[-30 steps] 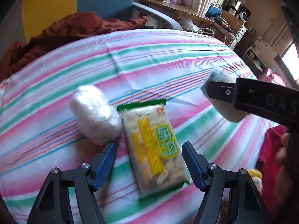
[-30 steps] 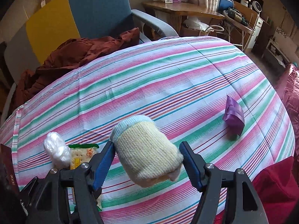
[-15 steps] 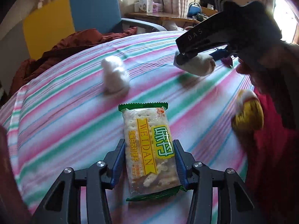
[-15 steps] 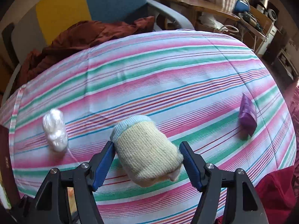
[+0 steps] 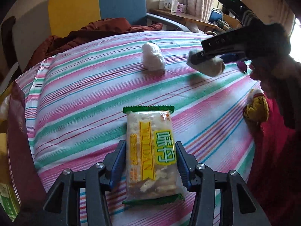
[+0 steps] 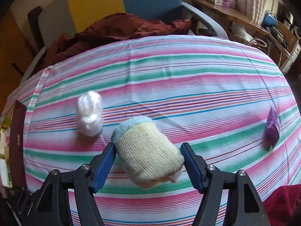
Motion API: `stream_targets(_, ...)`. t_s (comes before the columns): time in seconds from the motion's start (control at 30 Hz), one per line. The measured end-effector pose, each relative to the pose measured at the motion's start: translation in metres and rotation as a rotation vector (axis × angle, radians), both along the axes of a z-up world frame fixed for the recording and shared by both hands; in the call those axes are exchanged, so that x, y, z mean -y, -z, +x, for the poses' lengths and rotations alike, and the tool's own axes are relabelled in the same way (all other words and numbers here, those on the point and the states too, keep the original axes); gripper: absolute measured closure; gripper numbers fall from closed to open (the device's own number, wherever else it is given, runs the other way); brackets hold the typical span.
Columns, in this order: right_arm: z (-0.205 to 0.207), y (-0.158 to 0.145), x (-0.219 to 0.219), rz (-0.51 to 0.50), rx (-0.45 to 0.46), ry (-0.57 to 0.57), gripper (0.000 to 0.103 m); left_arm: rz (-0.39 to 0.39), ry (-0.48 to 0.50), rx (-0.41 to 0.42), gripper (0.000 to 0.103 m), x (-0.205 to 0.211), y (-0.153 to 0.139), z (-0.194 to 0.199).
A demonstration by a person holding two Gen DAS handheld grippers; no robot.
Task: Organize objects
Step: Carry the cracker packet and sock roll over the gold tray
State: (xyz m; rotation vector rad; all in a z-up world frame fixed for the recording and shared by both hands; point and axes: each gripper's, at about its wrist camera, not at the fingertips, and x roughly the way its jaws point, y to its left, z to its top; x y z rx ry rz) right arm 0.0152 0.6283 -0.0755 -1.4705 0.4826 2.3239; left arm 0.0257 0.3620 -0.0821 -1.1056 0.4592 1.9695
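Both tongs grip: left [image 5: 150, 162] opening on cracker packet [image 5: 150, 150], right [image 6: 148, 162] hiding sock roll's [image 6: 146, 150] sides.

A blue-and-yellow chair [image 6: 131, 1] stands behind rumpled brown cloth [image 6: 120, 32], perhaps a jacket.

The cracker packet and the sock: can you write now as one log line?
left gripper: jaws opening, pads on cracker packet | right gripper: shut on rolled sock | white wad, purple pouch: lying on striped cloth
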Motion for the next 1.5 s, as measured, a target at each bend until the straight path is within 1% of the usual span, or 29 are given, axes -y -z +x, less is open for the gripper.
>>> stream_targets(0.1,-0.003,0.008,0.002,0.014,0.037,-0.008,0.032,-0.024,0.000,-0.046,0.043,-0.007,0.002,-0.001)
stream_targets(0.13,-0.003,0.009,0.002,0.017,0.045,-0.008,0.032,-0.020,-0.002,-0.051,0.043,-0.007,0.002,-0.001)
stream_targets(0.3,-0.004,0.011,0.002,0.027,0.051,-0.009,0.032,-0.002,-0.007,-0.071,0.053,0.000,0.003,-0.003)
stream_targets(0.43,-0.003,0.011,0.004,0.038,0.054,-0.019,0.032,-0.007,-0.019,-0.062,0.054,0.007,0.002,-0.002)
stream_targets(0.53,-0.002,0.010,0.005,0.041,0.053,-0.017,0.032,-0.005,-0.032,-0.040,0.054,0.019,-0.002,0.000)
stream_targets(0.6,-0.001,0.010,0.005,0.048,0.054,-0.014,0.032,-0.002,-0.042,-0.030,0.054,0.028,-0.007,0.002)
stream_targets(0.73,0.002,0.006,0.007,0.065,0.043,-0.001,0.032,0.051,-0.073,-0.036,0.054,0.051,-0.029,0.001)
stream_targets(0.97,0.012,-0.017,0.018,0.063,-0.022,0.030,0.032,0.138,-0.192,-0.055,0.054,0.111,-0.067,-0.019)
stream_targets(1.1,0.011,-0.034,0.044,0.064,-0.053,0.001,0.032,0.176,-0.270,-0.076,0.054,0.148,-0.084,-0.031)
stream_targets(1.23,0.006,-0.055,0.084,0.048,-0.106,-0.058,0.032,0.206,-0.354,-0.094,0.054,0.186,-0.098,-0.041)
stream_targets(1.37,-0.003,-0.075,0.136,0.005,-0.172,-0.150,0.032,0.224,-0.434,-0.117,0.054,0.224,-0.105,-0.048)
stream_targets(1.5,-0.014,-0.081,0.197,-0.039,-0.209,-0.252,0.032,0.232,-0.514,-0.127,0.054,0.260,-0.107,-0.054)
